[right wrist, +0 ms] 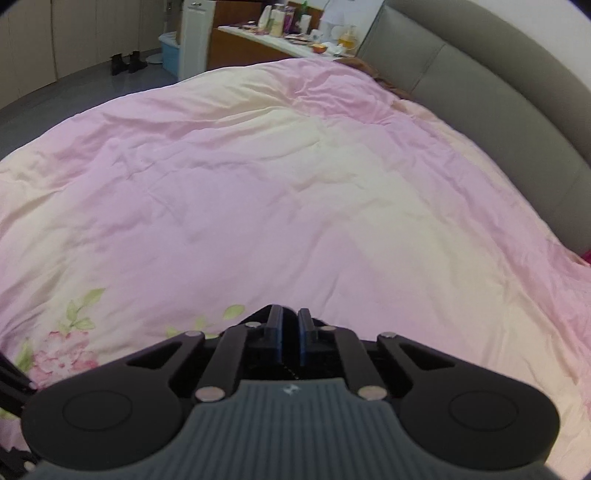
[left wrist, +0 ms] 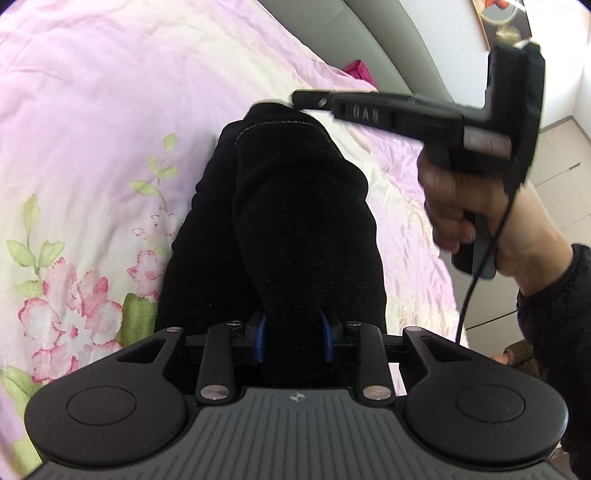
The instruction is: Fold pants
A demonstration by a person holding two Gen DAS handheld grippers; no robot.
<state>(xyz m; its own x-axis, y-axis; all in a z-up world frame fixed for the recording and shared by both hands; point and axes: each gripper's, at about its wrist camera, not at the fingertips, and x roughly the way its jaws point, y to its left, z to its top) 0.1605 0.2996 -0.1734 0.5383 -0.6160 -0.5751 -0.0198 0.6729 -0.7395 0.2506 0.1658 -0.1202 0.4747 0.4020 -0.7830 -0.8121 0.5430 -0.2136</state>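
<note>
Black pants hang in a bunched length from my left gripper, whose blue-padded fingers are shut on the fabric's near end. The far end of the pants reaches the tip of my right gripper, seen from the side and held by a hand at the upper right; whether it grips the fabric there I cannot tell. In the right wrist view my right gripper has its fingers nearly together with a thin gap, and no fabric shows between them. Below it lies the bed.
A pink and cream quilt with a flower print covers the bed. A grey padded headboard runs along the right. A cluttered table and a blue bin stand beyond the bed. A magenta item lies by the headboard.
</note>
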